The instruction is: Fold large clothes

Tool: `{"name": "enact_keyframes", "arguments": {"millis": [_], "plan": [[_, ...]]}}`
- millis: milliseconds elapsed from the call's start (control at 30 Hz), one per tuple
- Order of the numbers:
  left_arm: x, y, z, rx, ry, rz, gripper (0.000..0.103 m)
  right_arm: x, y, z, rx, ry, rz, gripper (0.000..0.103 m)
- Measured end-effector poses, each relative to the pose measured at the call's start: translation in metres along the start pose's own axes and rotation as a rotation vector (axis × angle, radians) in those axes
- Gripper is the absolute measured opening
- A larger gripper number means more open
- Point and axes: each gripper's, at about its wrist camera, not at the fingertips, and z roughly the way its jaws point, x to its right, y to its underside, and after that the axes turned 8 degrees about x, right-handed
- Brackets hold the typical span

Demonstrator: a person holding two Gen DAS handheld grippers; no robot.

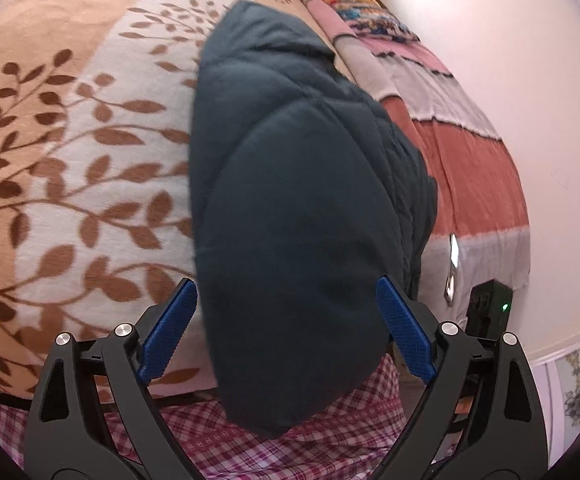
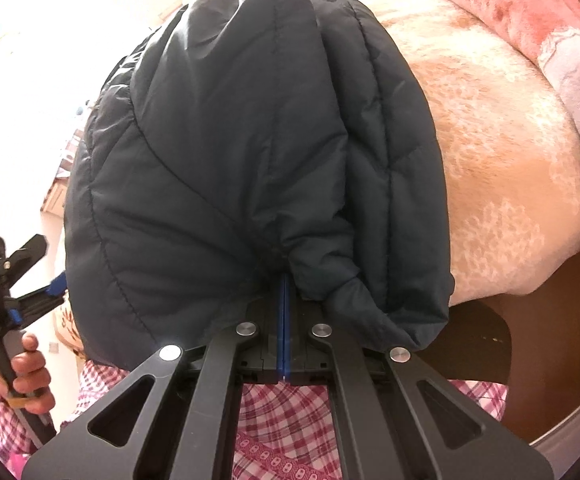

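The dark navy quilted puffer jacket [image 2: 226,168] lies in a bulky heap on the bed, over the beige fleece blanket with brown leaf print [image 1: 70,152]. The right tool [image 2: 284,296] is clamped on a gathered edge of the jacket; the left tool [image 1: 286,320] stands apart, holding nothing. I judge a fold is half made. Next, the left tool must catch the opposite edge. No readable writing is visible.
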Motion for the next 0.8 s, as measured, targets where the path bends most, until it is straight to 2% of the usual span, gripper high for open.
{"name": "enact_keyframes", "arguments": {"millis": [67, 167, 300, 400, 467, 500, 533, 600, 733, 800], "plan": [[0.005, 0.004, 0.01, -0.019, -0.037, 0.035, 0.09, 0.012, 0.006, -0.007, 0.004, -0.02, 0.006, 0.0], [0.004, 0.008, 0.021, -0.025, -0.062, 0.042, 0.099, 0.034, 0.009, -0.018, 0.012, -0.052, 0.023, 0.0], [-0.003, 0.008, 0.025, -0.038, -0.041, -0.001, 0.099, 0.053, 0.012, -0.028, 0.022, -0.078, 0.031, 0.0], [-0.004, 0.006, 0.022, -0.06, 0.012, -0.061, 0.099, 0.065, 0.011, -0.038, 0.021, -0.101, 0.028, 0.004], [-0.004, 0.004, 0.021, -0.066, 0.023, -0.072, 0.099, 0.071, 0.009, -0.045, 0.015, -0.136, 0.028, 0.013], [-0.003, 0.005, 0.022, -0.072, 0.019, -0.059, 0.099, 0.072, 0.007, -0.049, 0.017, -0.16, 0.028, 0.028], [-0.003, 0.007, 0.024, -0.075, 0.012, -0.043, 0.099, 0.072, 0.008, -0.055, 0.021, -0.184, 0.03, 0.051], [0.0, 0.009, 0.026, -0.069, 0.002, -0.012, 0.099, 0.069, 0.003, -0.078, 0.052, -0.229, 0.012, 0.067], [0.0, 0.007, 0.03, -0.071, 0.01, -0.012, 0.099, 0.063, -0.008, -0.124, 0.188, -0.202, -0.101, 0.084], [-0.001, 0.006, 0.03, -0.071, 0.014, -0.012, 0.099, 0.07, -0.019, -0.139, 0.243, -0.164, -0.127, 0.085]]}}
